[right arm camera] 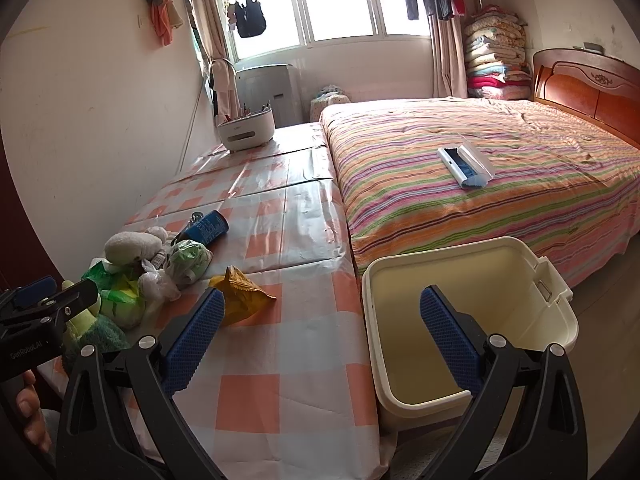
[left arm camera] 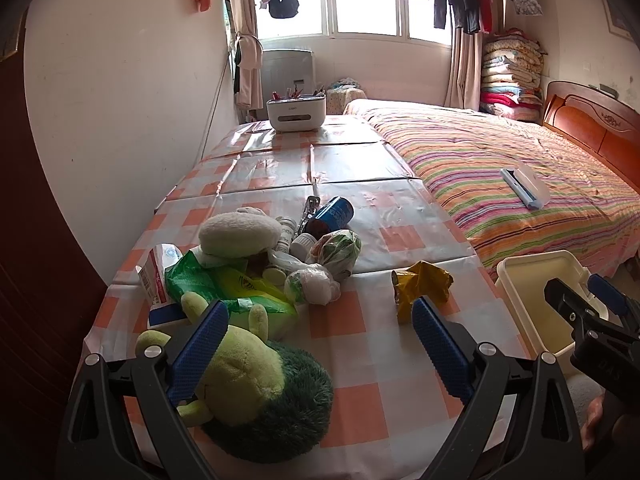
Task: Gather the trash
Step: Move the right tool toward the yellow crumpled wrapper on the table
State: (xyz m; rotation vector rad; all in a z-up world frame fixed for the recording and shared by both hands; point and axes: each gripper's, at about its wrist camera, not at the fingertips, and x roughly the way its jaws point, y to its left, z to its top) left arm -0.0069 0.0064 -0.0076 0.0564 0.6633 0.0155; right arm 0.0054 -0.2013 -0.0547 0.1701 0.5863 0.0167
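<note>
Both claws are spread wide with nothing in them: left claw point(left arm camera: 320, 332) hangs over the green plush point(left arm camera: 256, 384), right claw point(right arm camera: 322, 340) near the cream bin point(right arm camera: 560, 320). The crumpled yellow wrapper point(left arm camera: 422, 284) lies on the checkered tabletop point(left arm camera: 360, 360), just left of that bin.

You see a room lit by daylight from the window point(left arm camera: 332, 0), which glows plain white. The shiny tablecloth point(right arm camera: 280, 184) below the window throws back pale glare. Far from the window, things near you sit in soft shadow. Both pictures bend round like a bowl, with black corners. Everything looks sharp, only a little grainy.
</note>
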